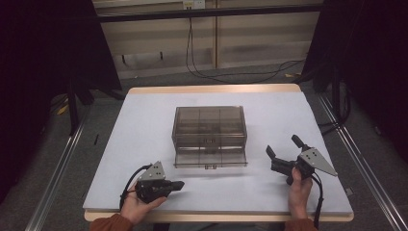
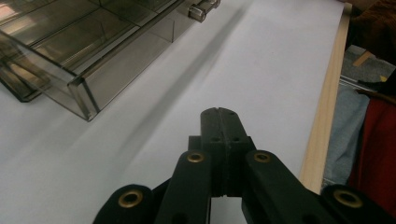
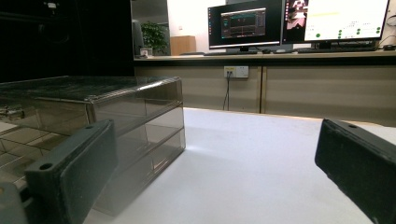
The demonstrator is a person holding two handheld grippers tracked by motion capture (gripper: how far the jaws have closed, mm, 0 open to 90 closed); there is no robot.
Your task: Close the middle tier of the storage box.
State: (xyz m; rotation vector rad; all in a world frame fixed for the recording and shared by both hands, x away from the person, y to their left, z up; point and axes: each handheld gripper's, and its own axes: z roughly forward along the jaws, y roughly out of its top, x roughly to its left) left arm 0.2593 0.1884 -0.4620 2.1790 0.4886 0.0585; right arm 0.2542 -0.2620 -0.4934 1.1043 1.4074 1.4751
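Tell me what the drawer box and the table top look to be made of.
Drawer box: smoke-tinted clear plastic, probably acrylic, glossy; its dividers show through the walls. Table top: matte white sheet, maybe laminate or paper, over a pale wood-look edge.

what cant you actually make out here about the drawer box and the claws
- Drawer box contents: in the high view the smoky walls and dim light hide whether any compartment holds something.
- Its left end: cut off by the frame edge in the right gripper view, partly behind the right claw, whose jaws stand wide apart.
- Bottom drawer's handle: cropped at the top edge of the left gripper view, above the shut left claw.
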